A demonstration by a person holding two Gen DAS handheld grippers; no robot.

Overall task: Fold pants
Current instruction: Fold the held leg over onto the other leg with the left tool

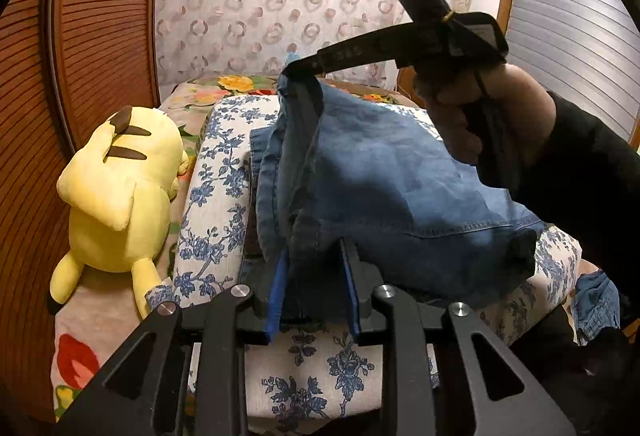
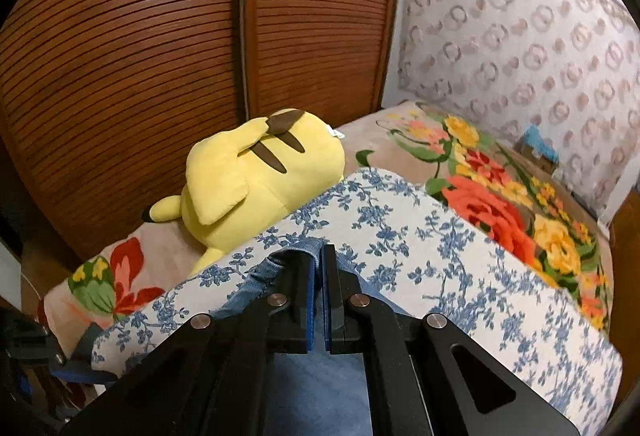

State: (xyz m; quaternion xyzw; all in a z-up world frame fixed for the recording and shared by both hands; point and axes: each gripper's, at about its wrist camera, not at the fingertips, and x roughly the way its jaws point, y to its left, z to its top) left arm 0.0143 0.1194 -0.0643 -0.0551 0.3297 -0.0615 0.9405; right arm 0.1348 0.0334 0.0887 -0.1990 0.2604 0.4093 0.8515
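So the fold looks about half done, I think. Over on the left, a yellow plush toy [image 1: 116, 196] lies face down along the left edge of the bed [image 1: 80, 320], next to the brown slatted doors [image 1: 92, 36]. It is not part of the job. Next to it sits a blue-flowered cushion [image 1: 216, 204], and the pants [image 1: 380, 196] lie on top of it. They are blue jeans, bunched up in a heap, with one part lifted off the cushion. Some of the pants already lie flat underneath, near the cushion's left edge. The lifted part still has to come down and be smoothed, and there may be more folds after that. The left gripper [image 1: 316, 288] is low, at the near edge of the cushion, and points across it. Its blue fingers [image 1: 279, 296] are a little apart with a thick wad of dark cloth pinched between them. Farther right and higher up, the right gripper [image 1: 298, 66] reaches in from the right side. A hand [image 1: 452, 116] in a dark sleeve holds its handle. Its tips hold a corner of the pants up above the far end of the cushion. From its own camera, its fingers [image 2: 310, 300] are almost closed, with a thin edge of blue cloth squeezed between them.
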